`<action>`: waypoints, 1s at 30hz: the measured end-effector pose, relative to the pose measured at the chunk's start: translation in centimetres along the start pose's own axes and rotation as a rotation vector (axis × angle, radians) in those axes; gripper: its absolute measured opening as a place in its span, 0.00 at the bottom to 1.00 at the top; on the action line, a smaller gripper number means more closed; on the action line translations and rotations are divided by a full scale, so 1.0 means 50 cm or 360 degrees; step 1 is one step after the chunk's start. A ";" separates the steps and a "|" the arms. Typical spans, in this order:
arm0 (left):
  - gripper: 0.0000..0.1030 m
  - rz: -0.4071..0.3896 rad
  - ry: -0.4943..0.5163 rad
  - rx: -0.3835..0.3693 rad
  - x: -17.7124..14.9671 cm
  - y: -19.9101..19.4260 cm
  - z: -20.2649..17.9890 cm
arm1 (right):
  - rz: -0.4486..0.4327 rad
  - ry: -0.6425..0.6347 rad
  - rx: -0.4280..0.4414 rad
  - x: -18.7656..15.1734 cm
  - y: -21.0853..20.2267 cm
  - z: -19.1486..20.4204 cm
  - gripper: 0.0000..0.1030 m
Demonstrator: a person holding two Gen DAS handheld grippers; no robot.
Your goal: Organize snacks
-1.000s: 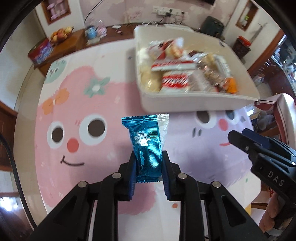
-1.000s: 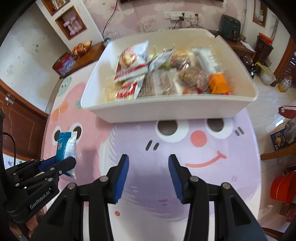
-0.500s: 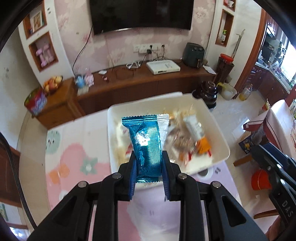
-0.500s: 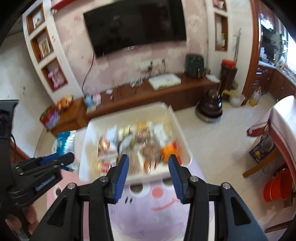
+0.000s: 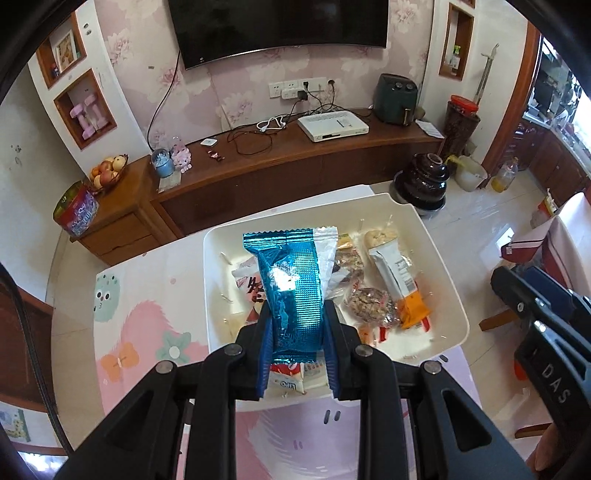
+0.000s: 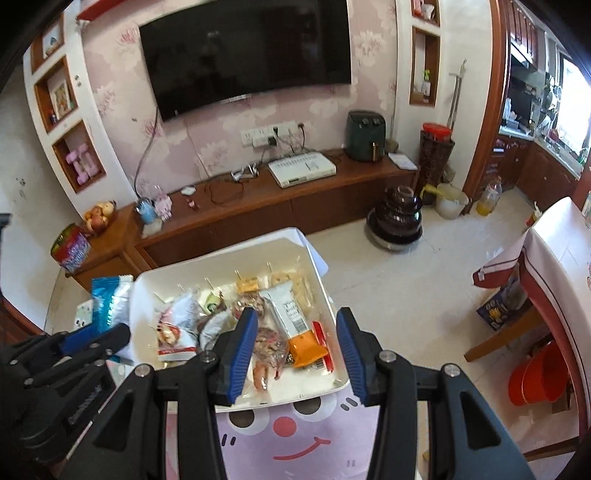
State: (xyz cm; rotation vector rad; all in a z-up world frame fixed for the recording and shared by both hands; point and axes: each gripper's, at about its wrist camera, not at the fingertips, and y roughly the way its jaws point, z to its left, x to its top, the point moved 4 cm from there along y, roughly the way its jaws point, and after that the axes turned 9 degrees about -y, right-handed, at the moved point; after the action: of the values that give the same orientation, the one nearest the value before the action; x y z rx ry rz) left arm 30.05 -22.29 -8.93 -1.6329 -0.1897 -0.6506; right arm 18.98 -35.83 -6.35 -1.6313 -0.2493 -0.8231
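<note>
- Pink floral wallpaper and a dark television (image 5: 280, 31) back the room, above a long wooden cabinet (image 5: 295, 166)
- Below, a table (image 6: 288, 439) with a pink cartoon-face cover carries a white tray (image 5: 448, 291) full of wrapped snacks
- Left gripper (image 5: 297, 354) is clamped on a blue snack packet (image 5: 295, 291), held upright over the tray
- Right gripper (image 6: 295, 354) hangs over the tray, its jaws apart and holding nothing

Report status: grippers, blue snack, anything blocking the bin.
Left gripper shut on blue snack. Right gripper open, empty. White bin below, unobstructed.
</note>
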 end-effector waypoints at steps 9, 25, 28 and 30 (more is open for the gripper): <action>0.83 0.0061 0.0007 0.0140 -0.011 0.048 0.006 | 0.0090 -0.0024 0.0001 -0.032 0.041 0.003 0.44; 0.85 0.0069 -0.0046 0.0133 -0.068 0.006 0.052 | 0.0117 -0.0025 0.0022 -0.080 0.013 0.004 0.44; 0.85 0.0049 -0.0047 0.0130 -0.081 -0.016 0.060 | 0.0113 -0.0039 0.0035 -0.084 -0.001 0.012 0.44; 0.85 0.0031 -0.0036 0.0138 -0.092 -0.031 0.064 | 0.0113 -0.0051 0.0039 -0.085 -0.010 0.018 0.44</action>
State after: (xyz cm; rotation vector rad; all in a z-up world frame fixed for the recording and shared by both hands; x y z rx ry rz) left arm 26.50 -17.82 -10.08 -1.5576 -0.2154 -0.6014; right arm 15.94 -33.71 -8.68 -1.6222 -0.2222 -0.7378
